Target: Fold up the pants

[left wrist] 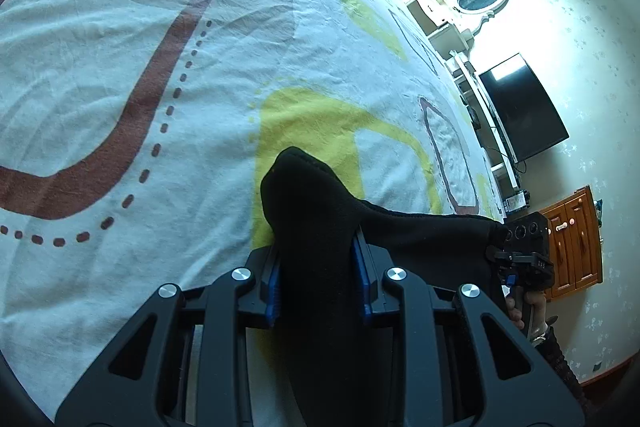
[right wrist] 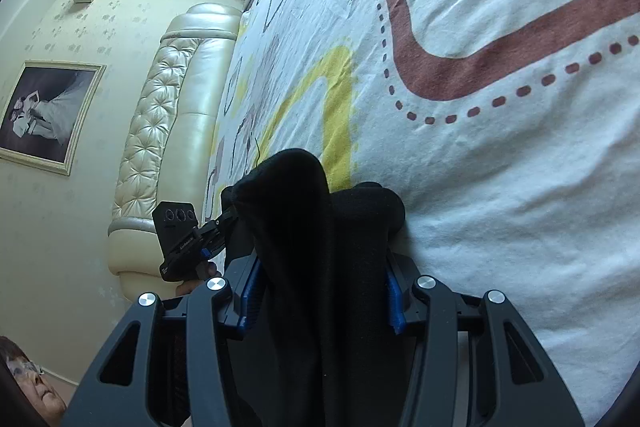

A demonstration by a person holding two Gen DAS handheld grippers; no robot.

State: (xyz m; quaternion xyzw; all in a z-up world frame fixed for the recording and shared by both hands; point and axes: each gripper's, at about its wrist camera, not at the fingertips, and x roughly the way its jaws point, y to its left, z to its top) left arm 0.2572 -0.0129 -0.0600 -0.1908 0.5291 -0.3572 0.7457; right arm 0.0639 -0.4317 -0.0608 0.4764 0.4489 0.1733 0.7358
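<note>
The black pants [left wrist: 320, 227] hang bunched between the two grippers above a bed, and most of the garment is lost from sight: in both wrist views the cloth drops out of the bottom of the picture between the gripper arms, so its length, legs and waistband cannot be made out. The fabric is so dark that folds and seams hardly show; only a rounded hump of cloth rises past the fingertips in each view.

In the left wrist view the left gripper [left wrist: 318, 279] has its jaws pinching a thick fold of the pants, the blue pads [left wrist: 273, 291] pressed against the cloth on either side. From there a stretch of fabric runs off to the right to the right gripper [left wrist: 505, 259], which shows only partly, with a hand [left wrist: 520, 311] on its grip.

In the right wrist view the right gripper [right wrist: 320, 291] likewise has its jaws closed on a bulkier wad of the pants [right wrist: 312, 227], blue pads against the cloth. The left gripper [right wrist: 218, 227] is at the left, holding the other end.

The bedsheet [left wrist: 160, 87] below is white with brown bands, dotted lines and yellow shapes. A padded cream headboard [right wrist: 160, 131] stands at one end of the bed, a dark screen [left wrist: 524, 107] on the opposite wall. No containers are visible.
</note>
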